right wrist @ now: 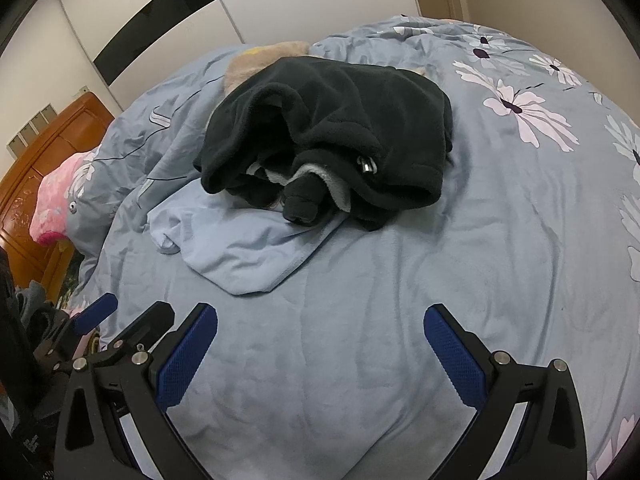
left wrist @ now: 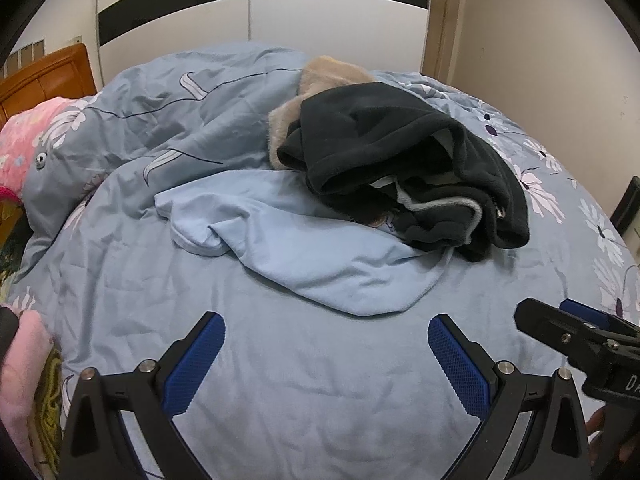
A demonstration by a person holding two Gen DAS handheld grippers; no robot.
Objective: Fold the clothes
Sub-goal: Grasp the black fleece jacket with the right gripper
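Room: bedroom; bed [right wrist: 360, 360] under a blue floral cover, white wardrobe [left wrist: 320, 24] behind, wooden headboard [left wrist: 44, 76] at the left.
Left gripper [left wrist: 326, 360]: jaws wide apart, holding nothing, over the bed's near edge.
Right gripper [right wrist: 320, 354]: likewise spread and empty, just beside the left one.
Clothes: crumpled pile straight ahead of both grippers, at mid-bed.
Blue garment [left wrist: 304, 248]: lowest and nearest, its rumpled hem toward the near edge, long axis running near-right to far-left.
Black fleece [right wrist: 332, 136]: bunched on top of the blue garment's far part.
Beige fur [left wrist: 308, 92]: farthest, partly under the fleece.
Nearer arm: the blue hem sits slightly left, so probably the left.
Containers: none seen.
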